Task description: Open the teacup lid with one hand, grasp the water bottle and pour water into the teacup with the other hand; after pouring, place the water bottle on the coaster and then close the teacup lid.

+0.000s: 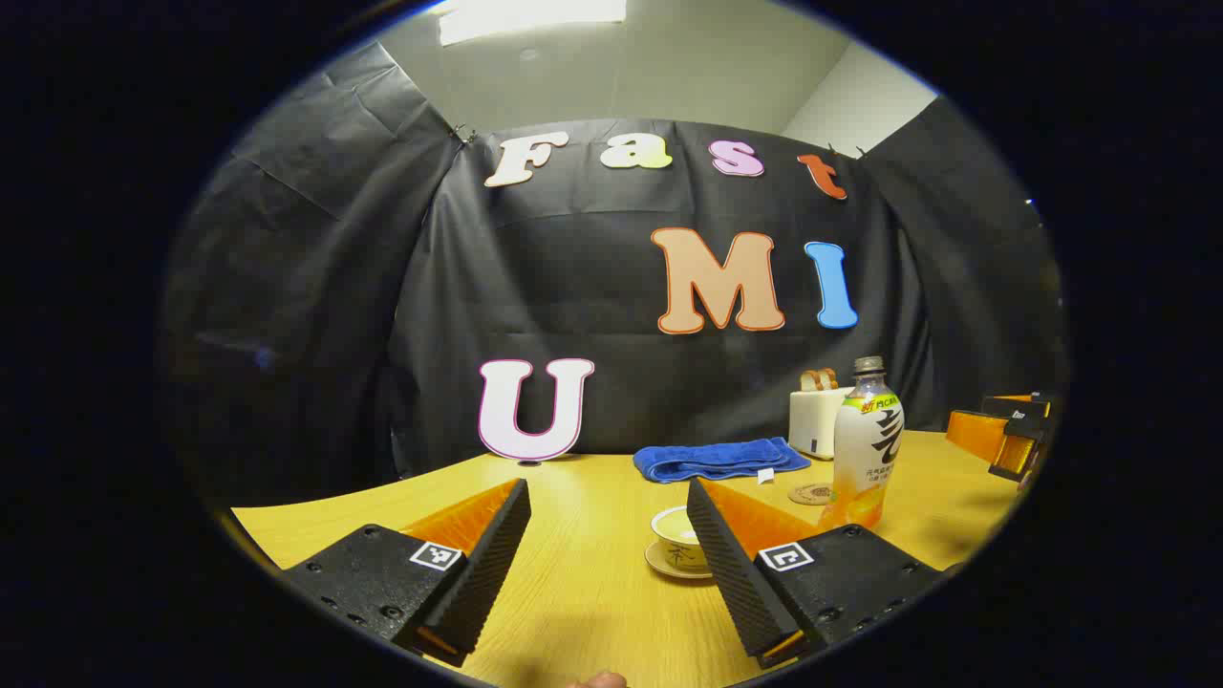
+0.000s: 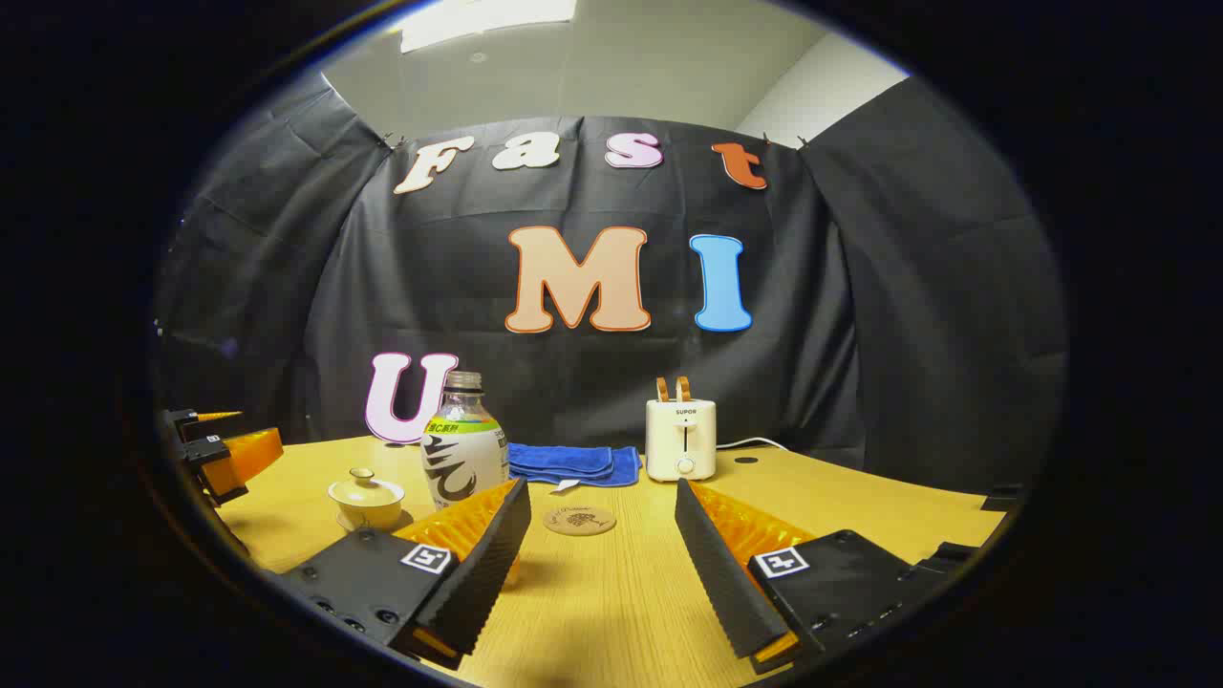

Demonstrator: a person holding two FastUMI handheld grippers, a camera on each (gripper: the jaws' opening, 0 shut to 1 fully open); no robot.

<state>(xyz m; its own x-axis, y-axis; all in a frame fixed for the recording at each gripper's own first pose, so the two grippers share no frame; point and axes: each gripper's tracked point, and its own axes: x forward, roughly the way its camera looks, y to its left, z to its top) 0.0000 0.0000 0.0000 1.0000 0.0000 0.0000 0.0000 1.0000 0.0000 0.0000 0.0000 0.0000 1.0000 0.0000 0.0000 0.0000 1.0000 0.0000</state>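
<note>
**Both grippers wide open, cup lidded, bottle untouched**

Nearest the lens in the left gripper view, the left gripper (image 1: 607, 549) hangs low over the wooden table (image 1: 583, 612) with its fingers spread wide apart and nothing between them. Just beyond its right-hand finger sits the teacup (image 1: 678, 537) on its saucer. In the right gripper view the right gripper (image 2: 602, 554) is likewise spread open and empty, and there the teacup's lid (image 2: 365, 488) with its small knob is plainly on.

The water bottle (image 1: 865, 444) stands upright and capped beside the cup, with the round coaster (image 2: 579, 520) lying bare just beside it towards the back. A folded blue towel (image 1: 718, 459) and a white toaster (image 2: 680, 440) sit farther back by the cloth wall.

Nothing of the task looks begun. The lid is likely ceramic: light, hard, glazed and slippery, and it would chip if dropped. The knob is the sensible place to pinch, squarely from both sides and lifted straight up so the cup does not slide on the saucer. The bottle seems thin plastic, partly full, so fairly heavy yet yielding. A grip around the mid-body, below the shoulder, should hold it. Too hard a squeeze could buckle it.
</note>
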